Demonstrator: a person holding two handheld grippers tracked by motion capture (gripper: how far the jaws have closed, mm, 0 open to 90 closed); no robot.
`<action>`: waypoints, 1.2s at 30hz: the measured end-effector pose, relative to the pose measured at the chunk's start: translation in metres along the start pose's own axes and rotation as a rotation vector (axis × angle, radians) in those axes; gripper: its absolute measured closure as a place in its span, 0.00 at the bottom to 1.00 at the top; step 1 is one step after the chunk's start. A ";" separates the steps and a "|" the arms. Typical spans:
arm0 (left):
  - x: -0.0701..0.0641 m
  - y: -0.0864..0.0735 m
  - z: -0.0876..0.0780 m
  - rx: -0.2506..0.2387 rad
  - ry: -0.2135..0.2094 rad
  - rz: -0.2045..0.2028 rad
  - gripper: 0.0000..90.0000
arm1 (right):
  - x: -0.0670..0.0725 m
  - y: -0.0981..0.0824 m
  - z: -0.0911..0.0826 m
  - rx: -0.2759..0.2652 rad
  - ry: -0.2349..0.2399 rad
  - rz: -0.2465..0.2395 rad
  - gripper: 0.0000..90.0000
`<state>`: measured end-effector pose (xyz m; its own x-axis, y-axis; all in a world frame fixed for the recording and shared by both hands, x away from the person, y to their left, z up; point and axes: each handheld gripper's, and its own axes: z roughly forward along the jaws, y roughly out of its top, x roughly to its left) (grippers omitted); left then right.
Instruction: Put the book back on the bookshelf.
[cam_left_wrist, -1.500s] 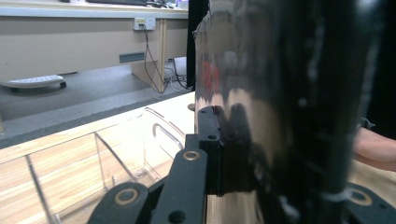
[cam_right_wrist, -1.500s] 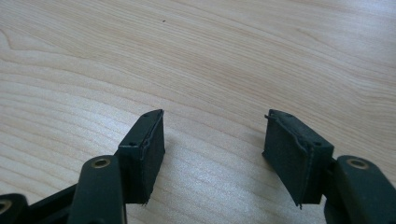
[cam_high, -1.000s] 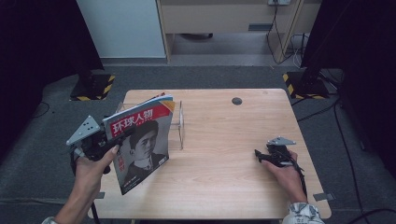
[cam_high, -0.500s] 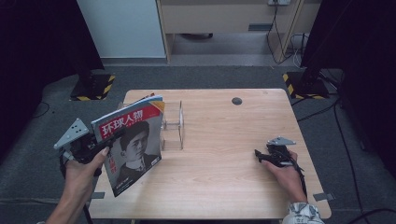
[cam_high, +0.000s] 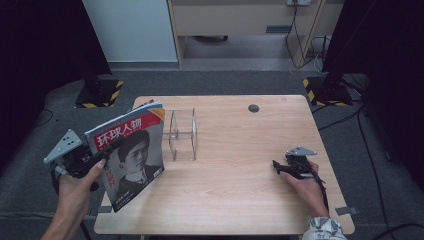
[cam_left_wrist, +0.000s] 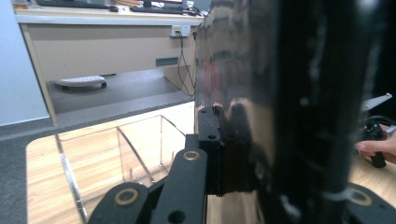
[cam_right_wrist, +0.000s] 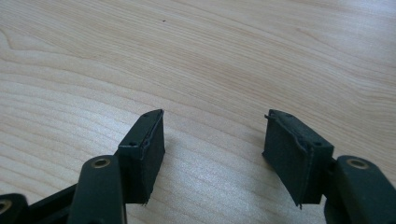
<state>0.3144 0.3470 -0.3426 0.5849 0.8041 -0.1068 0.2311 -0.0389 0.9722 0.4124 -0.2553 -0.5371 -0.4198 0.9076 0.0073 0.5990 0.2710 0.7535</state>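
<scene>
A magazine (cam_high: 131, 159) with a red masthead and a portrait on its cover is held upright over the table's left front corner, with my left gripper (cam_high: 111, 149) shut on its left edge. In the left gripper view the glossy dark magazine (cam_left_wrist: 261, 93) stands close up against one of the black fingers (cam_left_wrist: 208, 149). A clear acrylic rack (cam_high: 182, 134) stands on the table just right of the magazine, apart from it. My right gripper (cam_high: 276, 165) rests low at the table's right side; its jaws (cam_right_wrist: 215, 140) stand open over bare wood.
The wooden table (cam_high: 240, 200) has a small black round cap (cam_high: 253, 108) near its far edge. A person's right hand (cam_left_wrist: 373, 147) holds the other gripper. Dark floor, yellow-black stand feet (cam_high: 97, 95) and a cabinet lie beyond the table.
My left gripper has carried the magazine leftward, away from the clear rack, toward the table's left edge. The right gripper has stayed put.
</scene>
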 end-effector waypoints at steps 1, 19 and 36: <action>0.001 0.000 -0.002 -0.002 0.005 -0.002 0.96 | 0.000 0.000 0.000 0.000 0.000 0.001 0.42; 0.023 -0.010 -0.033 -0.009 0.058 -0.025 0.96 | 0.000 0.000 0.000 0.001 -0.001 0.001 0.42; 0.041 0.004 -0.018 -0.020 0.124 -0.027 0.96 | 0.000 0.000 0.000 0.001 -0.001 0.001 0.42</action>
<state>0.3249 0.3905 -0.3390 0.4775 0.8720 -0.1080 0.2297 -0.0052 0.9732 0.4122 -0.2551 -0.5371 -0.4185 0.9082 0.0074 0.5999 0.2703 0.7530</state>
